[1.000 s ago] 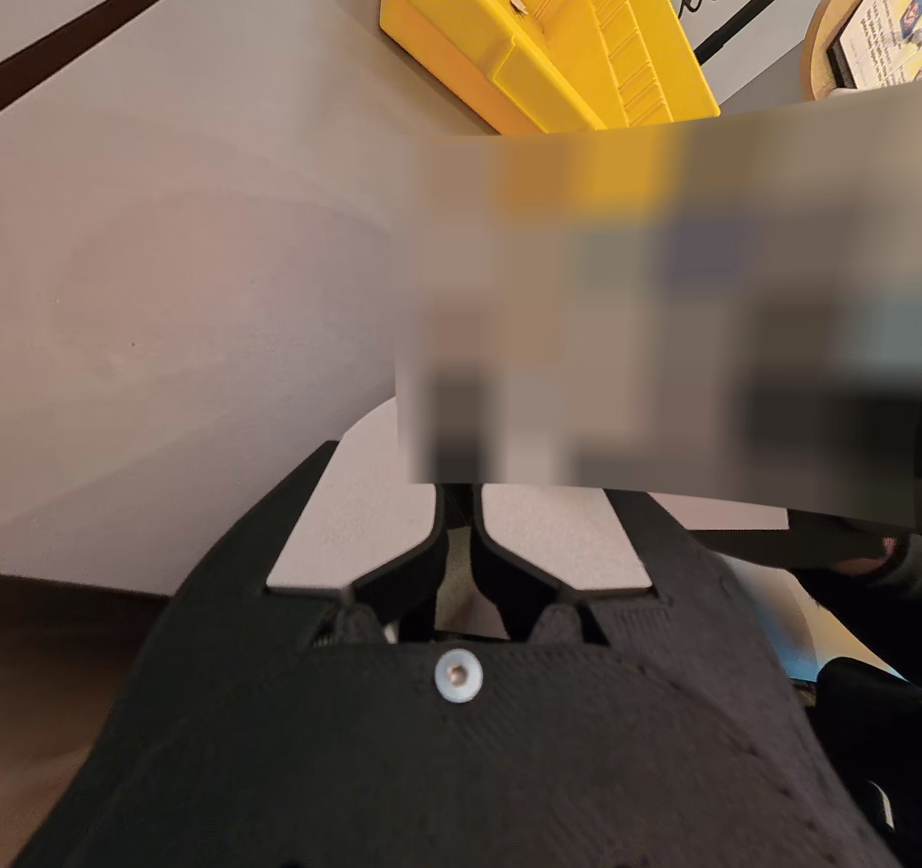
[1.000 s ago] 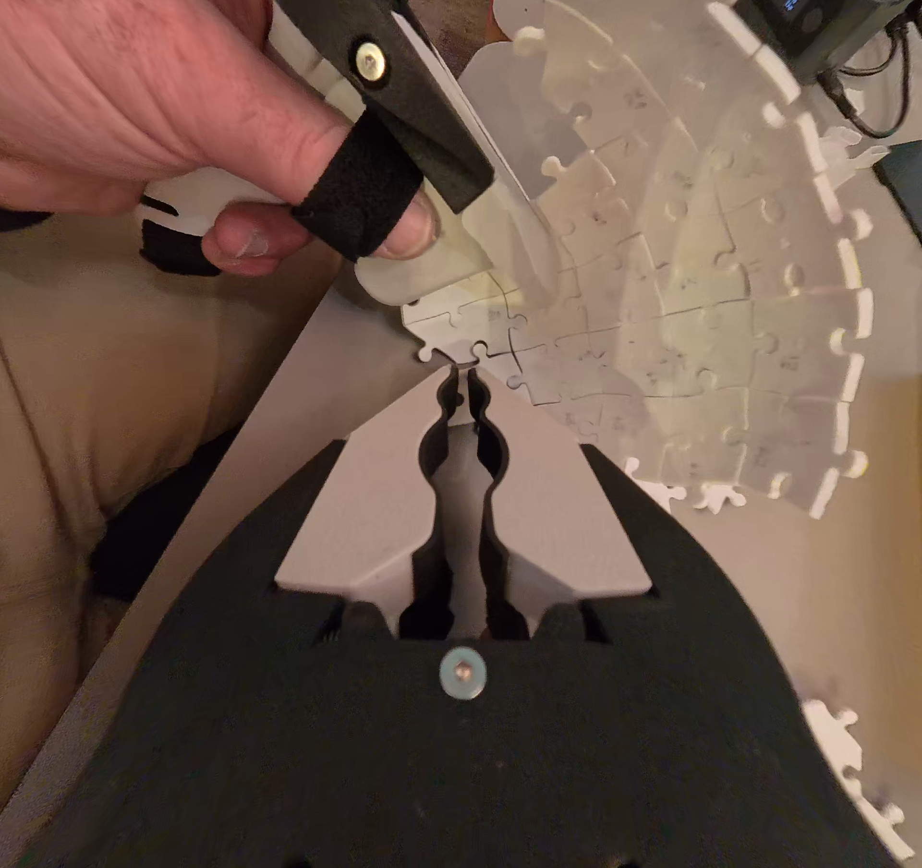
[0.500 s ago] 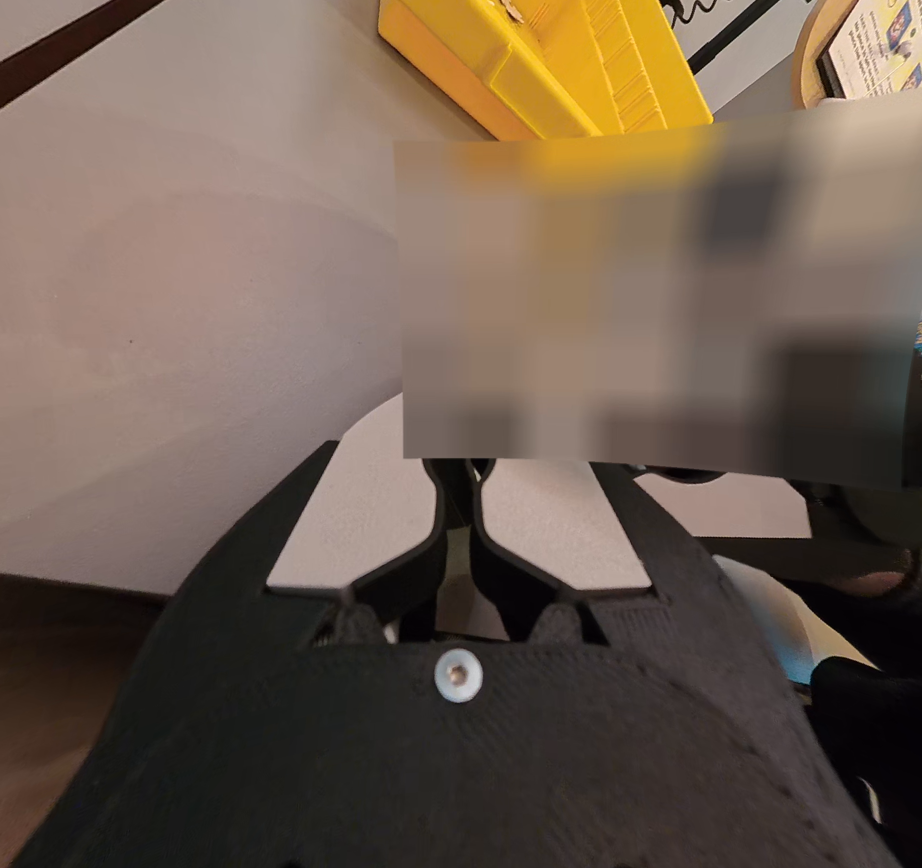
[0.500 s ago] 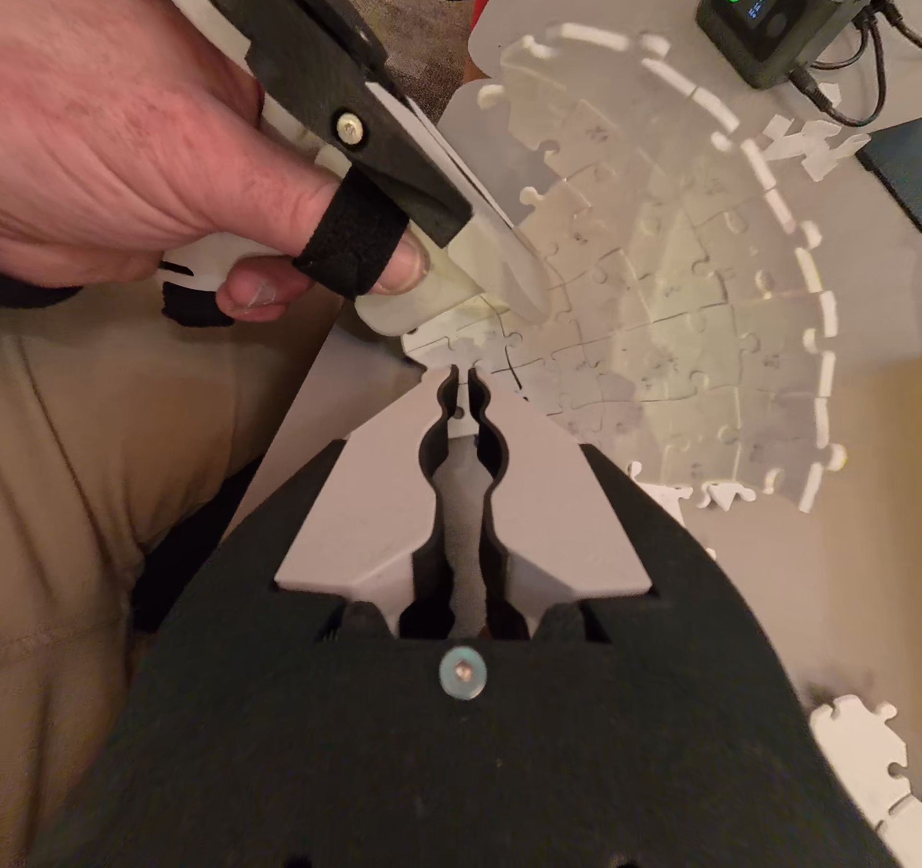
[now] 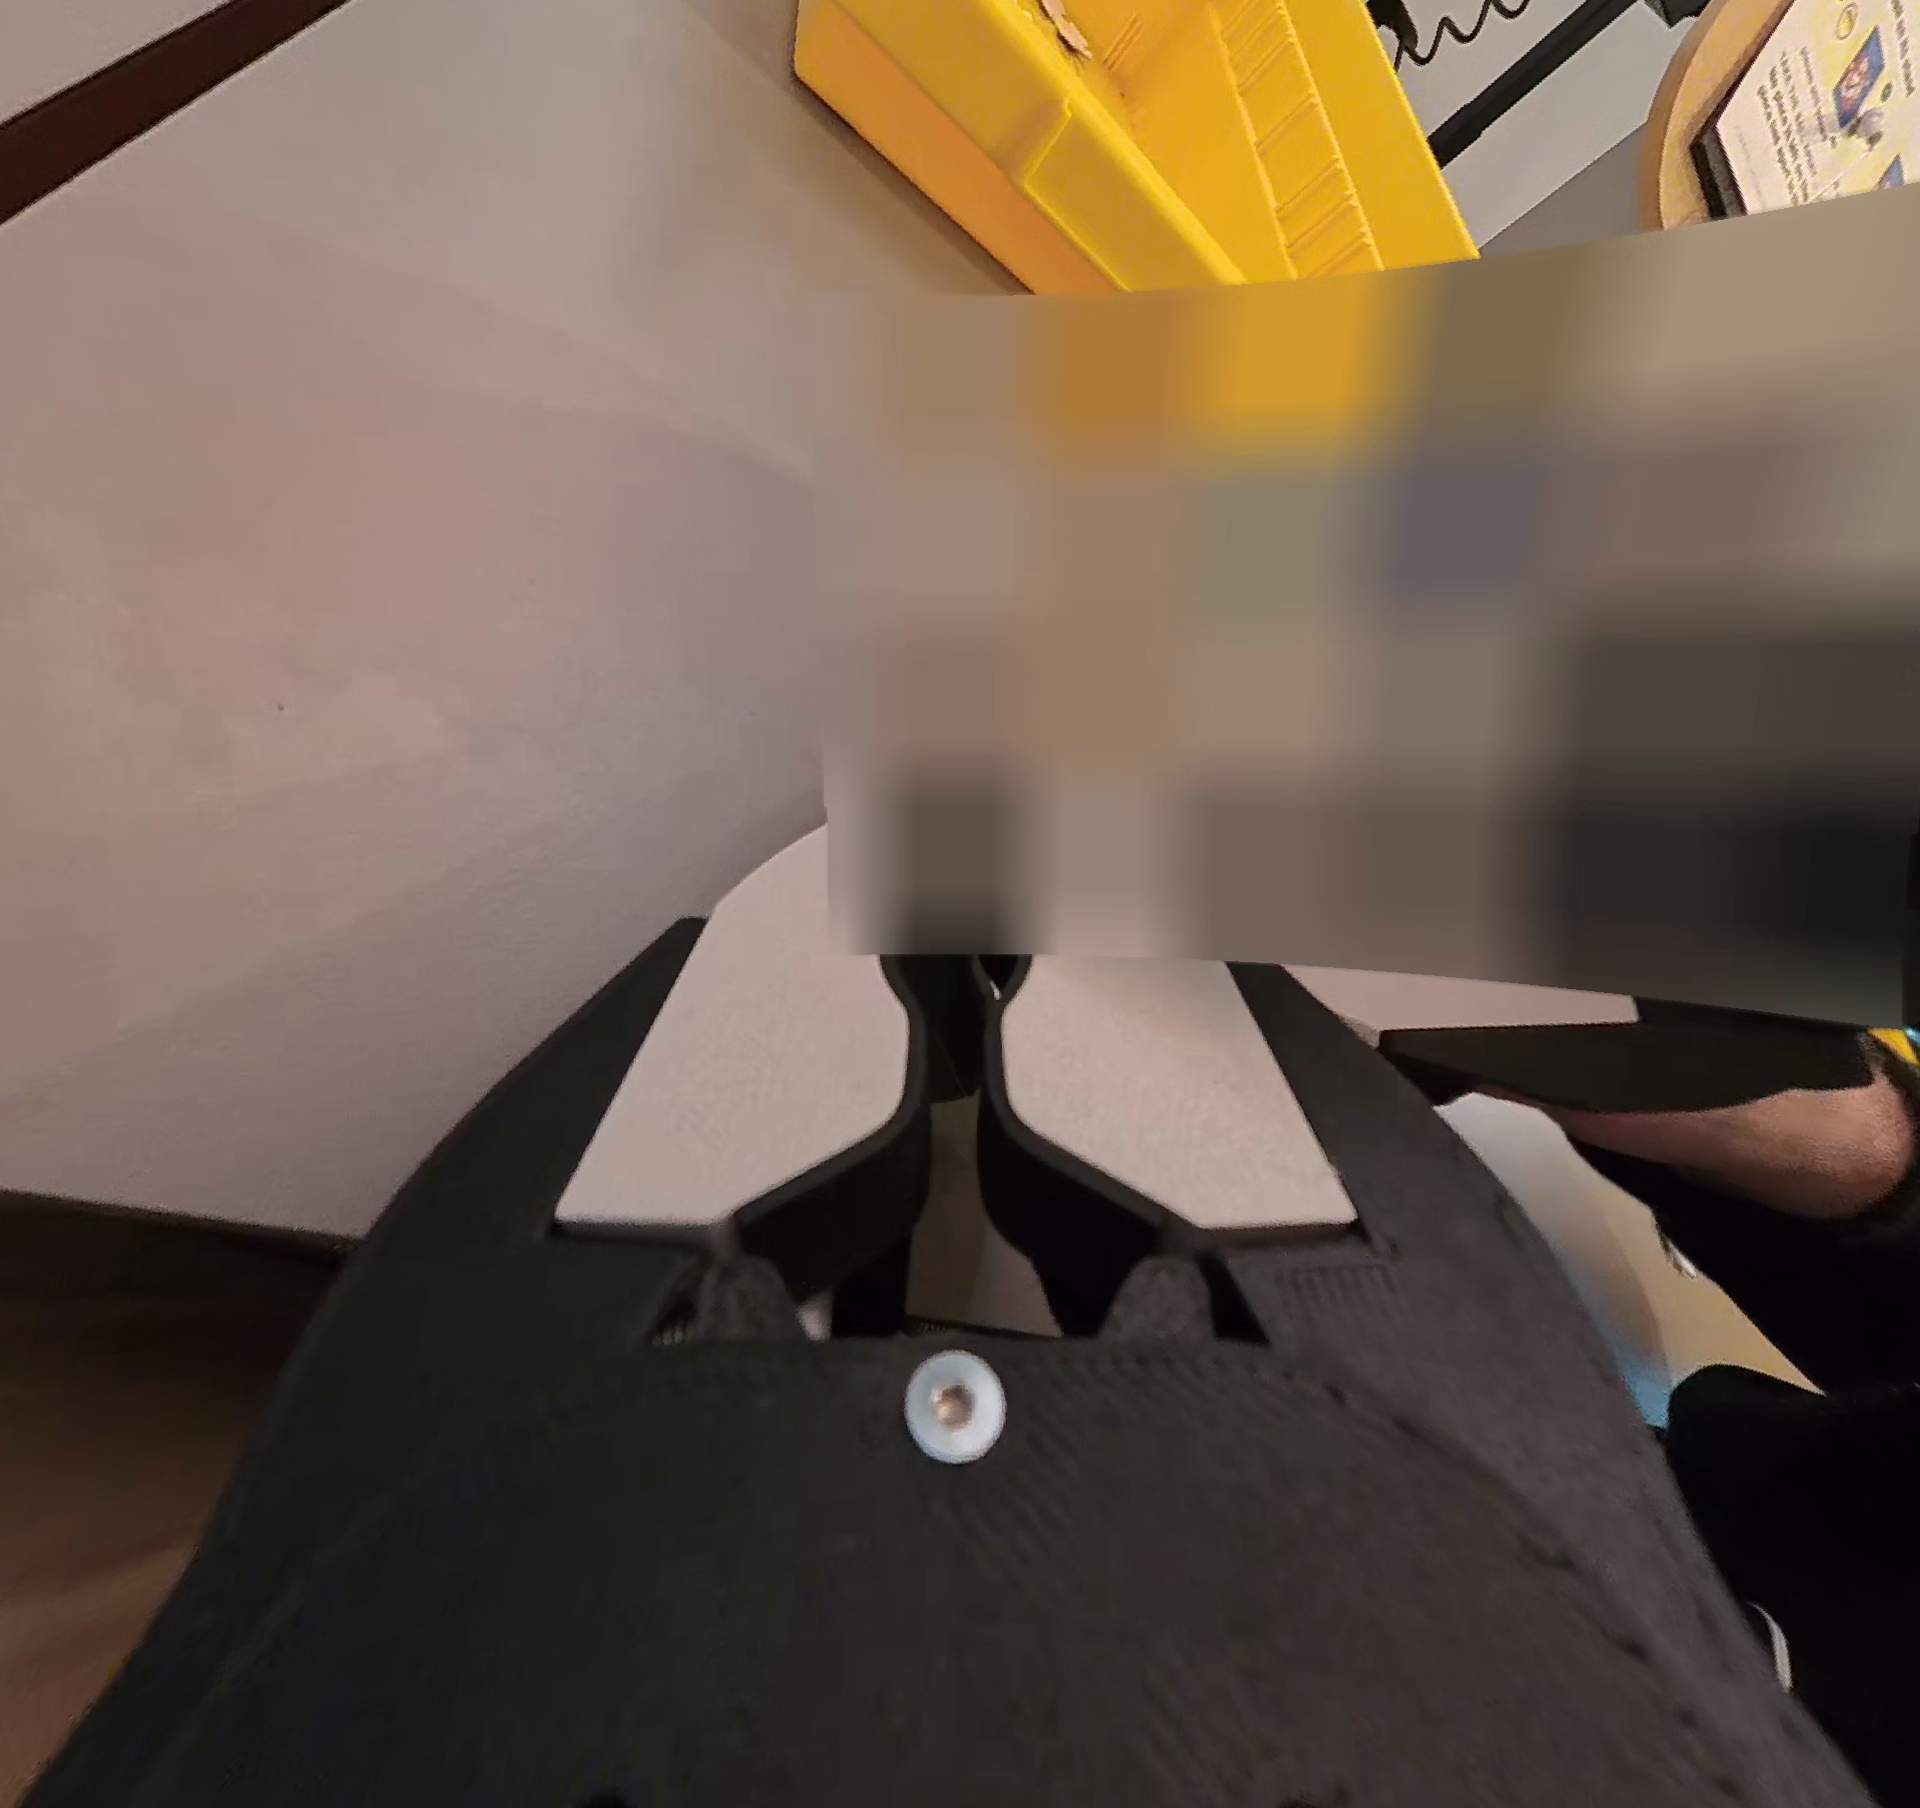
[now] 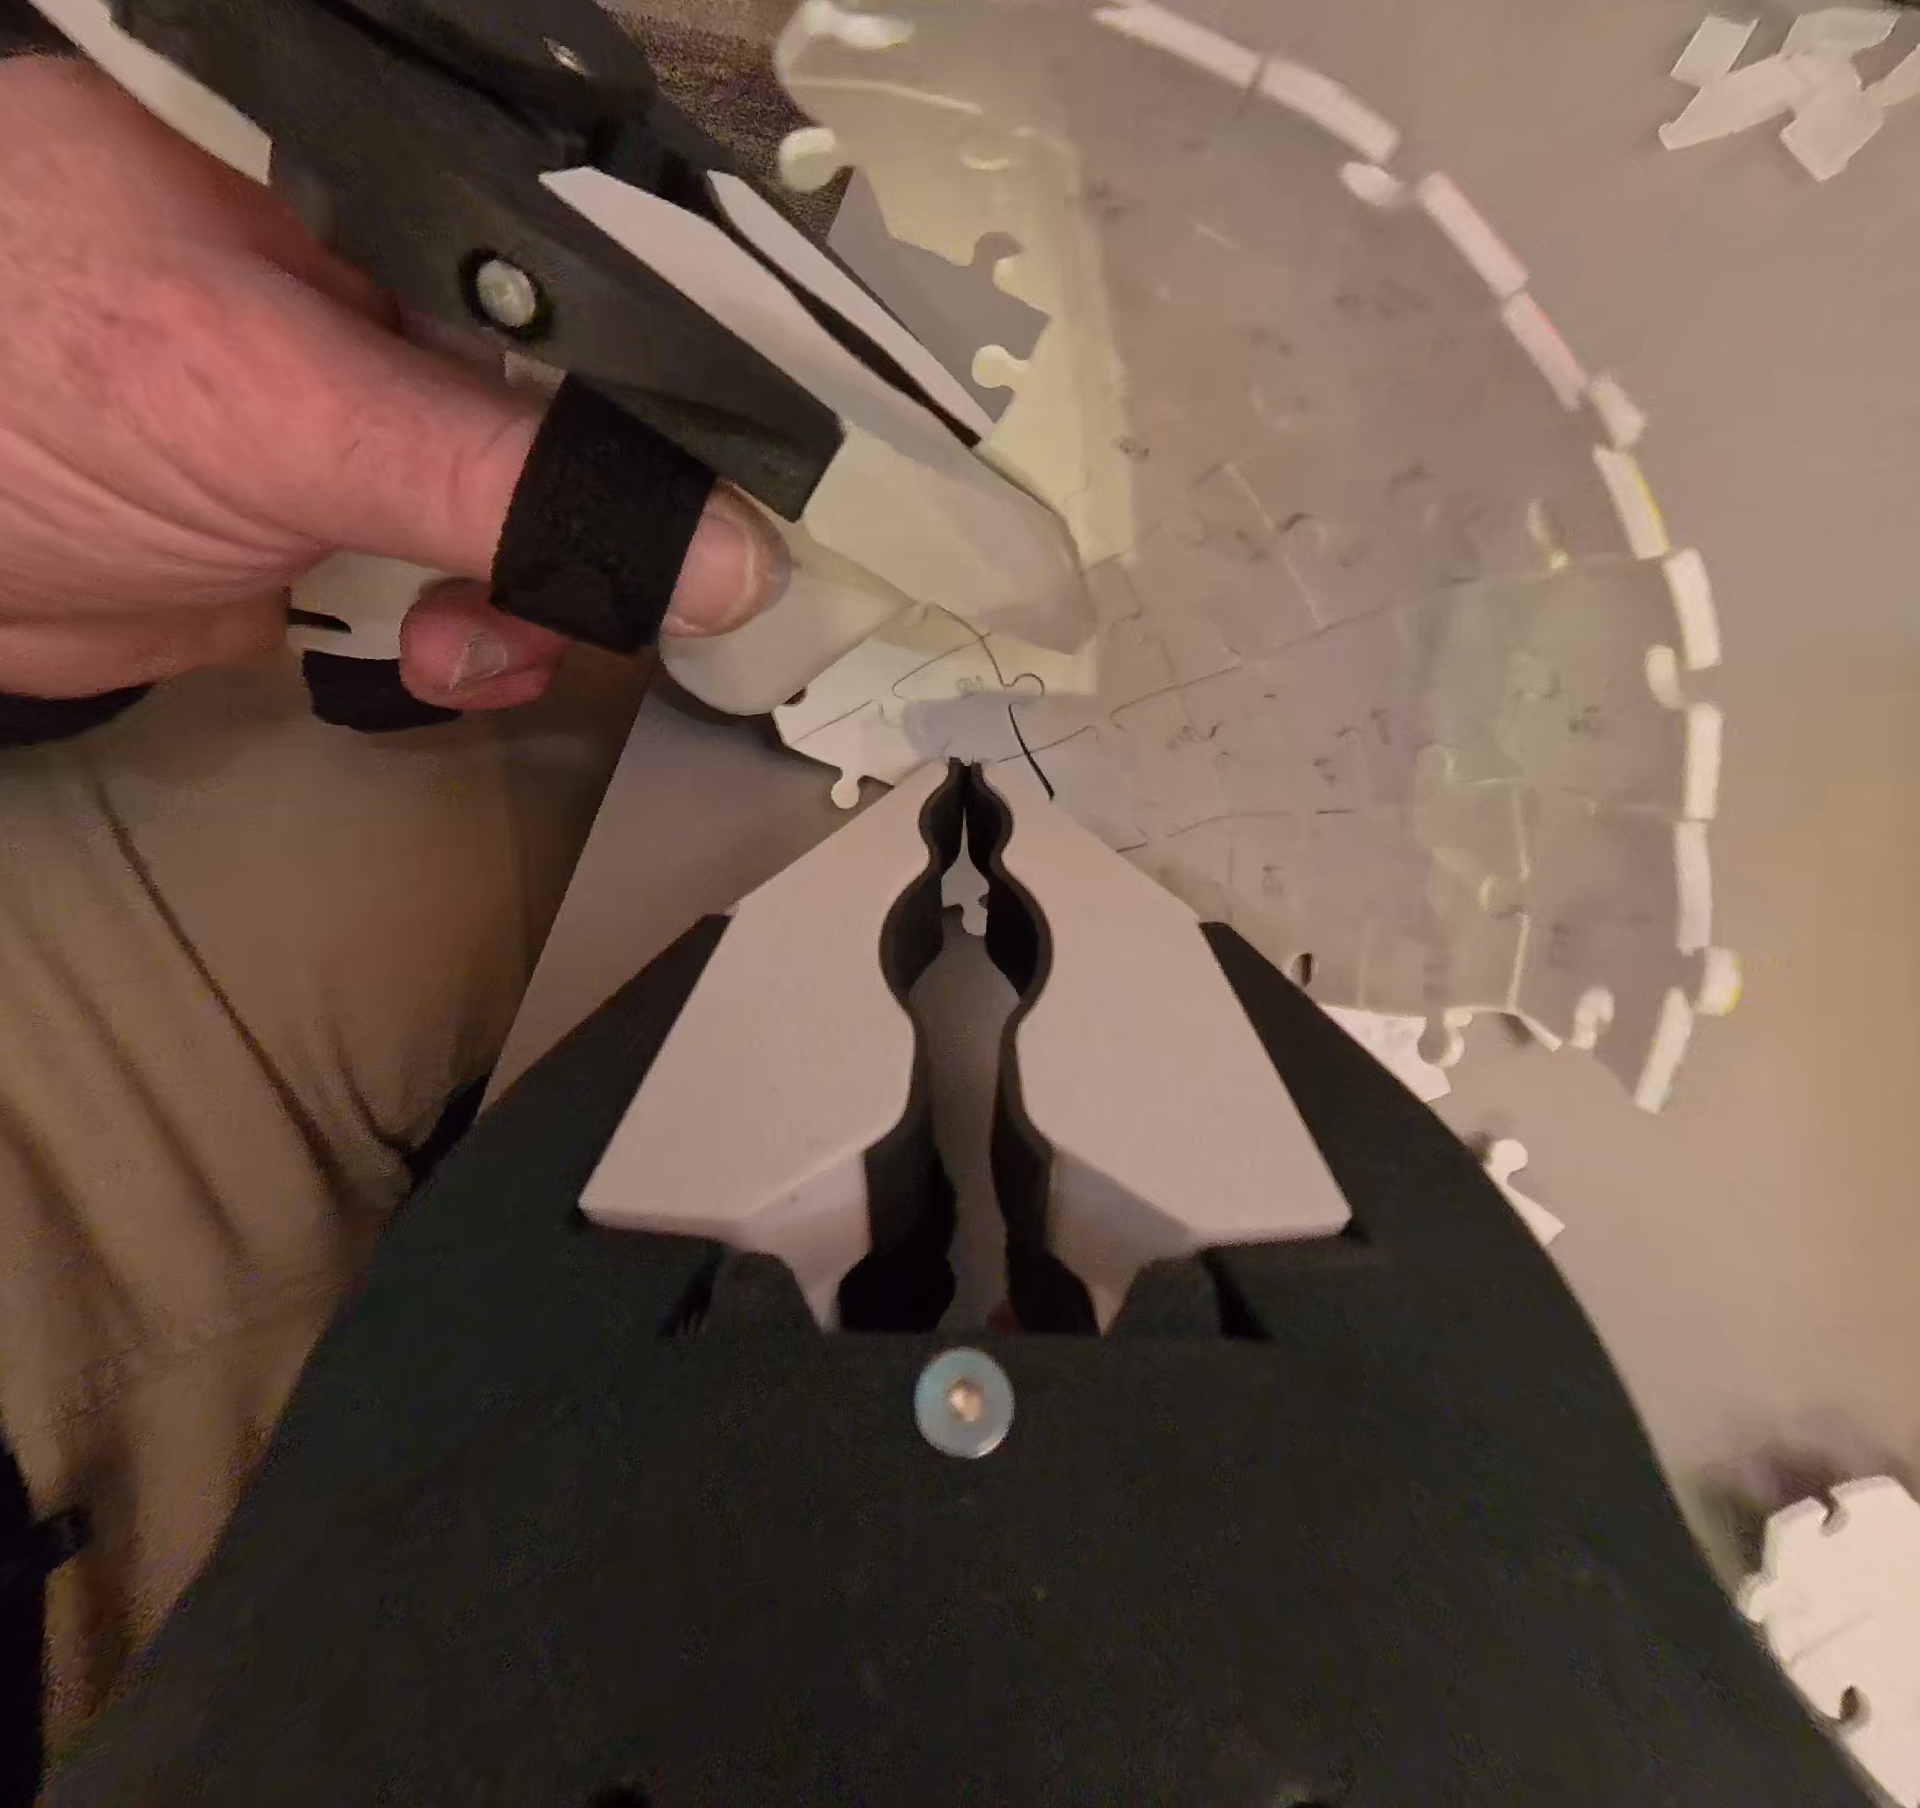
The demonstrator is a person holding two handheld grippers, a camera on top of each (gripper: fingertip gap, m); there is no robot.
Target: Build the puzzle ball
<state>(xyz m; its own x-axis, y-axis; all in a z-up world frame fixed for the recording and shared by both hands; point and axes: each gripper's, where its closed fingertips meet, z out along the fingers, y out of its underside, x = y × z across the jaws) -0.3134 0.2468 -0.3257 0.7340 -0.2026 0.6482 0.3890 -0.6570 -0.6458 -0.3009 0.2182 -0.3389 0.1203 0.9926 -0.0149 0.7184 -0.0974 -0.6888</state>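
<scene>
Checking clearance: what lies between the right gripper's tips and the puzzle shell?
Nothing: in the right wrist view, the right gripper meets the puzzle shell edge directly.

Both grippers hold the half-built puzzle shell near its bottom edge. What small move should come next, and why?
Probably squeeze gently: a dark open seam runs beside the right gripper, which is shut on the puzzle shell, with the left gripper just above, so pressing there may seat that piece.

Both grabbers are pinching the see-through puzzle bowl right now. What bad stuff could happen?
1. The right gripper pinches only the very edge of the half-built puzzle shell, so the shell might slip out or its pieces pop apart.
2. The left gripper pinches close by; pulling the two grippers different ways could bend the seams open.
3. Loose pieces lie near the table's edge; a bump could knock them off.
</scene>
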